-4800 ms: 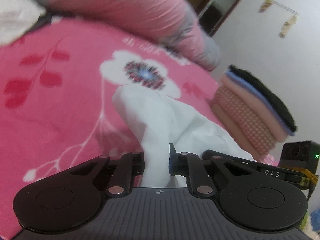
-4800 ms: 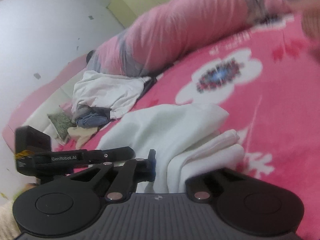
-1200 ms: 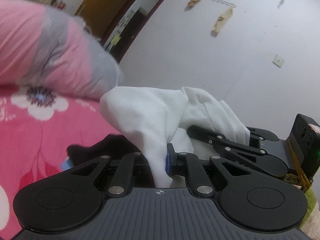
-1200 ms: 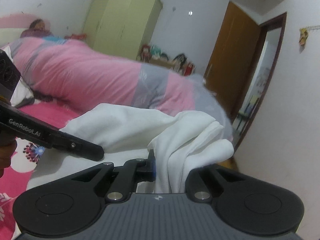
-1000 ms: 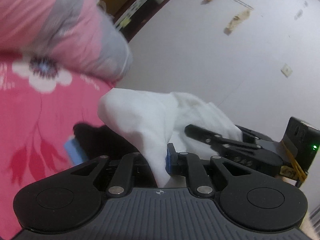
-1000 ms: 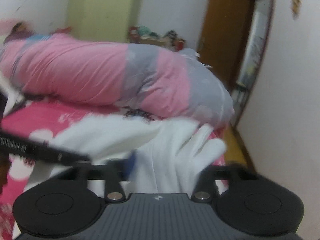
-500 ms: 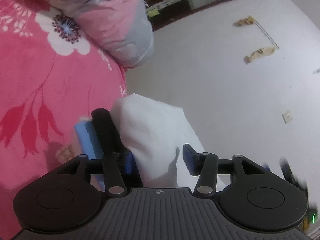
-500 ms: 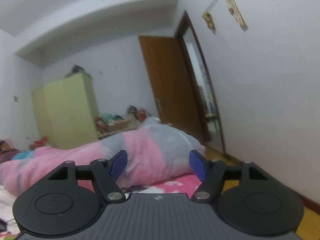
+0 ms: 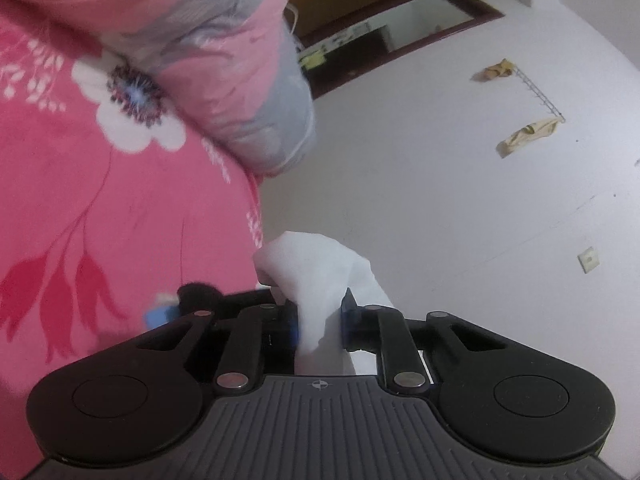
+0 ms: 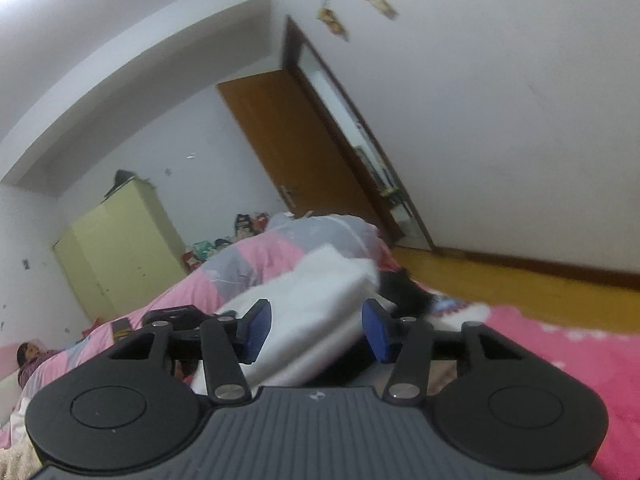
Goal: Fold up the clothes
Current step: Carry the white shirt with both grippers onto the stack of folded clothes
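Two risks from here. Could lose the white garment (image 9: pixel 316 276) off the bed edge toward the floor at 3 o'clock, since only a thin pinched fold sits in the left tongs (image 9: pixel 320 322). Could also crumple the folded layers if the right tongs (image 10: pixel 316 332) bite mid-stack rather than at an edge. Left tongs: nearly shut and closing, pads pressed on that fold. Right tongs: about half open and closing, blue pads either side of the folded white cloth, not yet pressing it. Garment lying at the edge of the pink floral bedspread (image 9: pixel 100 208), beside dark clothes at 9 o'clock.
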